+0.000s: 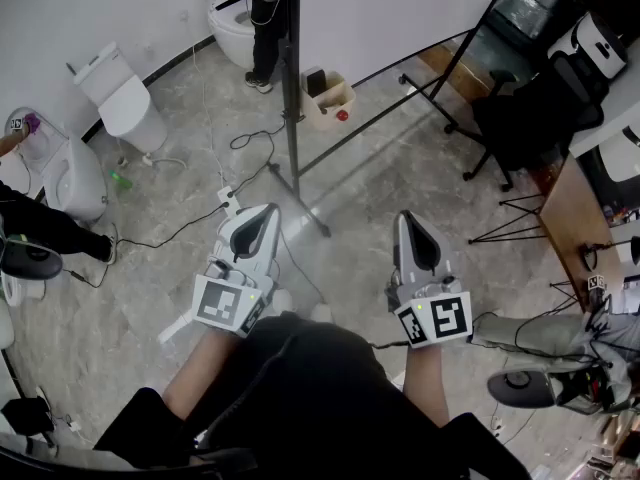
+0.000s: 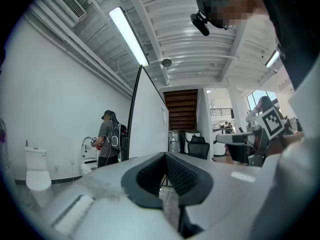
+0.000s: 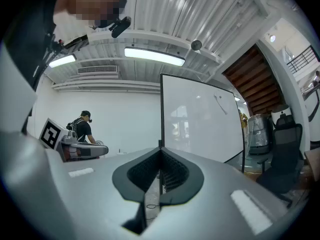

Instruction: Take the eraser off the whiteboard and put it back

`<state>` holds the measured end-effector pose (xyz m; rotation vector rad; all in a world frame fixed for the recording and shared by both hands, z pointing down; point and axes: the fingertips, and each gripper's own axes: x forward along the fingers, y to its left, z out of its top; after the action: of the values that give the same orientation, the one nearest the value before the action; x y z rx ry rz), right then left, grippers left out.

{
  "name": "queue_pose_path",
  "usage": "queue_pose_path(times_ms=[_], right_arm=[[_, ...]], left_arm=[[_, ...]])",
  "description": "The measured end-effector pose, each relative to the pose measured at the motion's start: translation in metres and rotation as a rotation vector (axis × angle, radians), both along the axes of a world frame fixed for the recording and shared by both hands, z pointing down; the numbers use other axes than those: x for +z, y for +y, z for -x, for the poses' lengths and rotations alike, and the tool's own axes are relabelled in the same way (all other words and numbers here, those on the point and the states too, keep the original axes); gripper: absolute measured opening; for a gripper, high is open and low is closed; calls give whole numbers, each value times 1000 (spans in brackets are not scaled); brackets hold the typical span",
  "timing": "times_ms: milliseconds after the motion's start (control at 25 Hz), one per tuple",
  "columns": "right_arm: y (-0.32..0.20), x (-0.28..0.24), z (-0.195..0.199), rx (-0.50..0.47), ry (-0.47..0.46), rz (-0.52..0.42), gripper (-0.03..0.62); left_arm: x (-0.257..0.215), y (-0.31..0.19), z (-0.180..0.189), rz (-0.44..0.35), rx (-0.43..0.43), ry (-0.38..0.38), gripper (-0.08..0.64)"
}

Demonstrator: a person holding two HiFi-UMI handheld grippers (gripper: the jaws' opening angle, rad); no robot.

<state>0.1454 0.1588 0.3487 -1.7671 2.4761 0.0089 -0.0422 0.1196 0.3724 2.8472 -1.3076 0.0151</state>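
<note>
By my reading the task is still at the approach. The left gripper (image 1: 262, 218) and the right gripper (image 1: 412, 223) are held level over the floor, short of the whiteboard (image 3: 200, 119), each closed with nothing between its jaws. I cannot pick out the eraser on the board in any view. The next move probably means stepping round to the board's face, finding the eraser and opening one pair of jaws.

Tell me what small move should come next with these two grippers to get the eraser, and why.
Probably carry the right gripper forward toward the whiteboard. Both it and the left gripper are shut on nothing and held level. The board stands apart from them, ahead, and no eraser can be made out on it from here.
</note>
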Motion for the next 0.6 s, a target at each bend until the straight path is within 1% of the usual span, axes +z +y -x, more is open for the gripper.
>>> queue_pose_path(times_ms=[200,360,600], right_arm=[[2,-2,-3,0,-4,-4,9],[2,0,-8,-14,-9,-5,9],[5,7,-20,-37,-33,6,9]], left_arm=[[0,1,-1,9,-9,-8,5],[-1,3,-7,-9,-9,0,5],[1,5,-14,-12,-36,-2,5]])
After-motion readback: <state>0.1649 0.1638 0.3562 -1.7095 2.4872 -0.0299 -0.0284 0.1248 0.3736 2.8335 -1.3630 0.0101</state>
